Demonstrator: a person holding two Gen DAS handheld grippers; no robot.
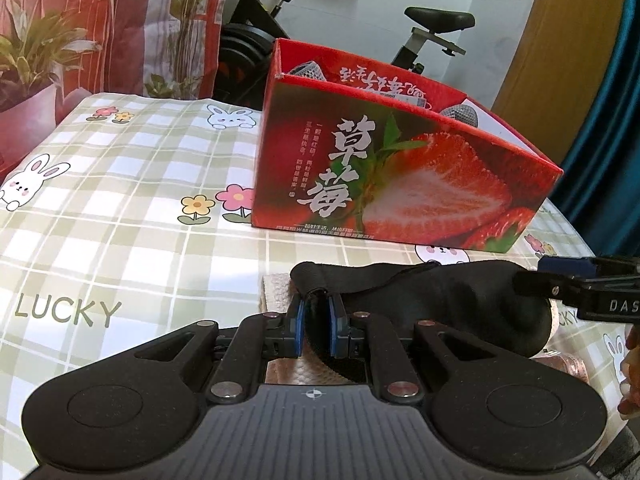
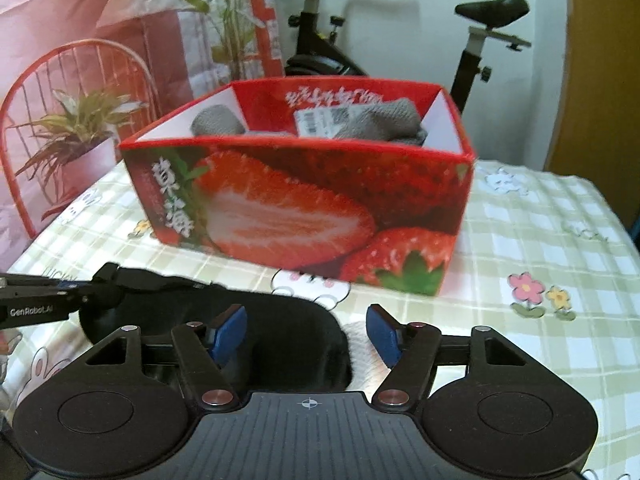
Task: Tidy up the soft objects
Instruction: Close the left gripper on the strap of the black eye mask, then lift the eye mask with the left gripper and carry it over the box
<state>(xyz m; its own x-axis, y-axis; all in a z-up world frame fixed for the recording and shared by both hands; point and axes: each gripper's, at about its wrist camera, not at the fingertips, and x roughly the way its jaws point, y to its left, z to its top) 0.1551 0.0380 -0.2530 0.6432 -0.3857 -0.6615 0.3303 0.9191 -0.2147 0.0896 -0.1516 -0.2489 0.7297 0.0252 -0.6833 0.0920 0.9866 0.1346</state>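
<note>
A black eye mask (image 1: 460, 300) lies on the checked tablecloth in front of a red strawberry box (image 1: 400, 168). My left gripper (image 1: 318, 320) is shut on the mask's left end. In the right wrist view the mask (image 2: 288, 332) lies under my right gripper (image 2: 306, 330), which is open with its blue pads astride the mask's right end. The box (image 2: 300, 208) holds grey knitted socks (image 2: 384, 120) and a labelled packet. The left gripper's fingers (image 2: 96, 292) reach in from the left there; the right gripper's fingers (image 1: 568, 284) enter the left wrist view at the right.
A pale textured cloth (image 1: 276, 288) lies under the mask. An exercise bike (image 2: 320, 40) stands behind the table. A red printed bag with a plant picture (image 2: 80, 80) stands at the back left. The table edge (image 2: 616, 216) runs along the right.
</note>
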